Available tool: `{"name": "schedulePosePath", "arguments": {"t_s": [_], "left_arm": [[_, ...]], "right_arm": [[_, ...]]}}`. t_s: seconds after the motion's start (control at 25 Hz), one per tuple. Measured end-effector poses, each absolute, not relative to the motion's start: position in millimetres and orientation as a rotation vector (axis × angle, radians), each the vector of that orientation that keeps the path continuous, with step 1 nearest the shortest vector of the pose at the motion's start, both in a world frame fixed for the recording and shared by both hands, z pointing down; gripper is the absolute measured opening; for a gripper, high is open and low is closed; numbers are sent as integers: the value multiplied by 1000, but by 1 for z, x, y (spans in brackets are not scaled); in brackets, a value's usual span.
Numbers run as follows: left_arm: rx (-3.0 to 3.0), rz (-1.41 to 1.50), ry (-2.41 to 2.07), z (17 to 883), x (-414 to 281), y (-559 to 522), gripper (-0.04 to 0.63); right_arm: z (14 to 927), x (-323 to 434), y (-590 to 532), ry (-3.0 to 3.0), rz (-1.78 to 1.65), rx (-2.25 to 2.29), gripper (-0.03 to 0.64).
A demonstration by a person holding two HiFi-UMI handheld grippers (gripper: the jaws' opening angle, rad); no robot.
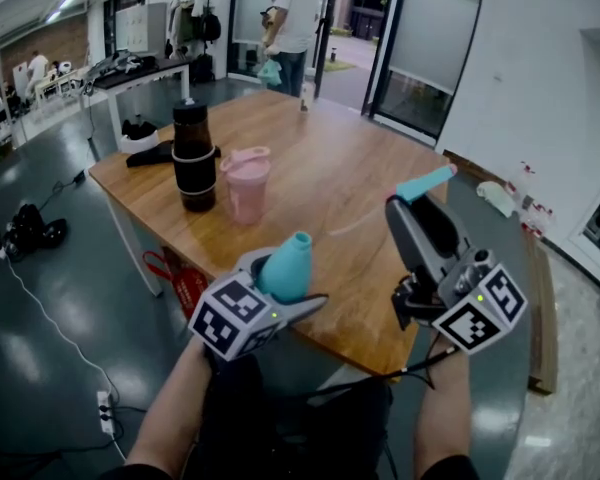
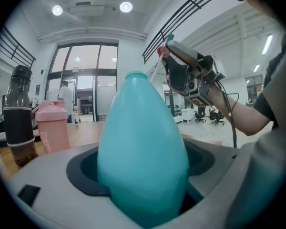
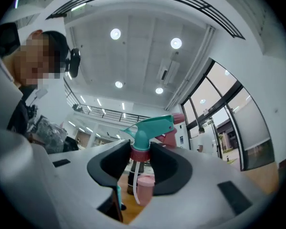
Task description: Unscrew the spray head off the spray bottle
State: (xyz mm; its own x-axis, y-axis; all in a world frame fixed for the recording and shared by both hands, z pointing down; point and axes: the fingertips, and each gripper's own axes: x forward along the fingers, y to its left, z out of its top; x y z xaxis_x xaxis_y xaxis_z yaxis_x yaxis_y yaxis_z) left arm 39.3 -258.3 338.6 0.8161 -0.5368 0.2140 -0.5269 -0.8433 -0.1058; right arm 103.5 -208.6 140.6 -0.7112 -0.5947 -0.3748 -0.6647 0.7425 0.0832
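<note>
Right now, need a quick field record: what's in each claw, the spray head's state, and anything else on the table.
left claw: shut on teal spray bottle, no head on its neck
right claw: shut on spray head, gripped at its red collar
spray head state: off the bottle, held apart from it, dip tube hanging free
table: wooden; dark drink bottle and pink shaker cup side by side
</note>
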Motion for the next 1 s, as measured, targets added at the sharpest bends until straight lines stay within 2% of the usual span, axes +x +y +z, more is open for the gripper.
{"name": "schedulePosePath", "arguments": {"t_s": [0.2,0.52,1.0], "left_arm": [[-2952,-338,877,333,39,-258,443],[-2949,-314,887,332,44,-258,443],[-2922,-194,950,312,44,-265,443]], "right_arm": [[182,111,-234,2683,398,-1202,132],[206,122,-239,2678,406,-1289,133],[235,129,-253,2672,268,-1373,133]]}}
